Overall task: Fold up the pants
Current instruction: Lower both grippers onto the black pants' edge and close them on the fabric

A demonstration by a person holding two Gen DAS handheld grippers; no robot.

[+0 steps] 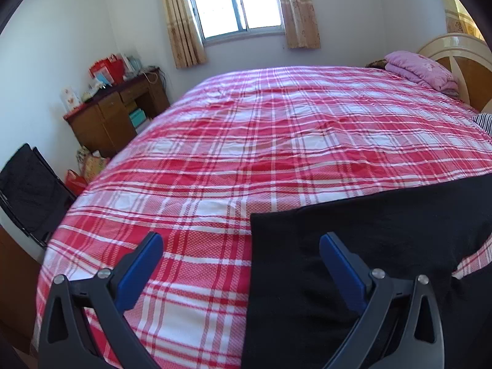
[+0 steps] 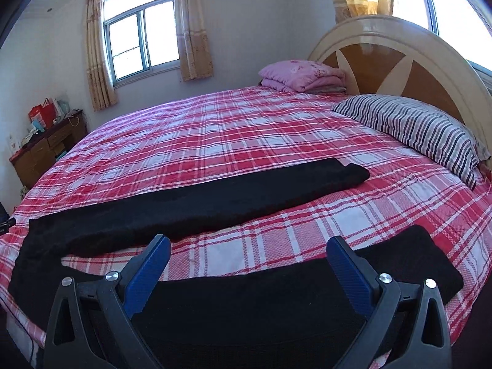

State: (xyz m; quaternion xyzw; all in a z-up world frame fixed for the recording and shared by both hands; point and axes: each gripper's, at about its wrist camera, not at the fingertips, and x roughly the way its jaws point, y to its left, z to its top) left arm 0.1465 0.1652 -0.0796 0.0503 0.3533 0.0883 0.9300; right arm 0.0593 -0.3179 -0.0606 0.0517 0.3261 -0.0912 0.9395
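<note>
Black pants (image 2: 190,203) lie spread flat on the red-and-white plaid bed (image 2: 246,123), the two legs splayed apart: one leg runs toward the pillow, the other (image 2: 399,264) lies along the near edge. In the left wrist view the waist end of the pants (image 1: 353,230) lies at the lower right. My left gripper (image 1: 241,246) is open and empty above the waist's left edge. My right gripper (image 2: 249,249) is open and empty above the near leg.
A striped pillow (image 2: 415,129) and a folded pink quilt (image 2: 301,77) lie by the headboard (image 2: 384,49). A wooden desk (image 1: 117,113) with bags stands left of the bed. A black chair (image 1: 27,190) stands at the near left.
</note>
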